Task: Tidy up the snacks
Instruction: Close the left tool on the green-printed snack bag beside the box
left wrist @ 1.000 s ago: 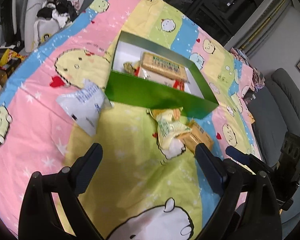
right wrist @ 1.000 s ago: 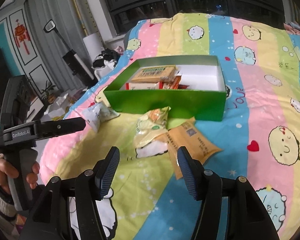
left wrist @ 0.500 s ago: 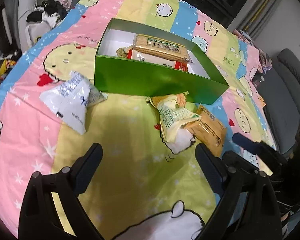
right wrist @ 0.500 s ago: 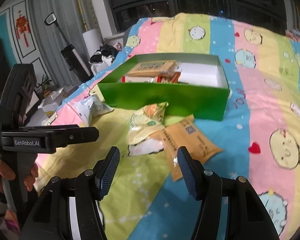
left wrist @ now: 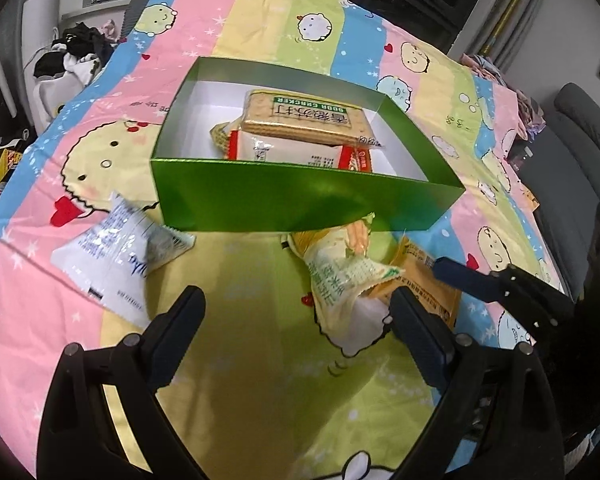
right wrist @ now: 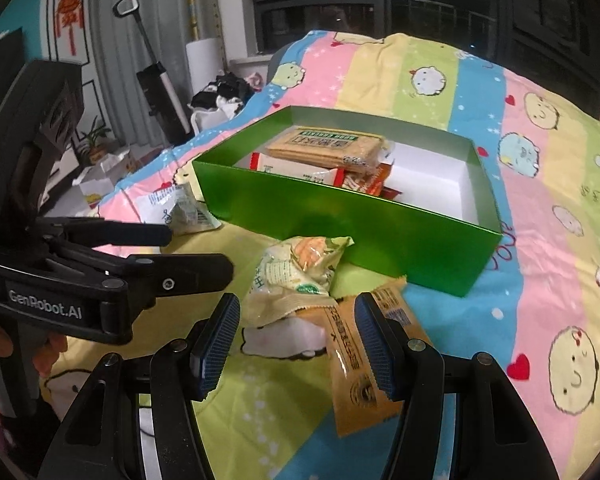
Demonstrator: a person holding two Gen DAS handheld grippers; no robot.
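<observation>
A green box (left wrist: 300, 200) (right wrist: 340, 232) sits on the cartoon bedspread, holding a soda cracker pack (left wrist: 308, 114) (right wrist: 328, 148) on top of red-and-white packets. In front of the box lie a pale green snack bag (left wrist: 340, 276) (right wrist: 296, 280), a tan packet (left wrist: 424, 280) (right wrist: 360, 364) and, further left, a white-and-blue bag (left wrist: 116, 264) (right wrist: 180, 212). My left gripper (left wrist: 296, 316) (right wrist: 199, 253) is open above the bedspread, with the pale bag near its right finger. My right gripper (right wrist: 296, 320) is open just short of the pale bag, its right finger over the tan packet.
The bedspread (left wrist: 260, 380) covers the whole work surface. Clothes (left wrist: 76, 52) are piled off its far left edge, beside a vacuum (right wrist: 160, 88). A grey chair (left wrist: 580, 140) stands to the right. A hand (right wrist: 40, 356) holds the left gripper's handle.
Both grippers have moved closer to the snacks in front of the box and have rolled. The left gripper now reaches further into the right wrist view. Neither pair of jaws has changed width.
</observation>
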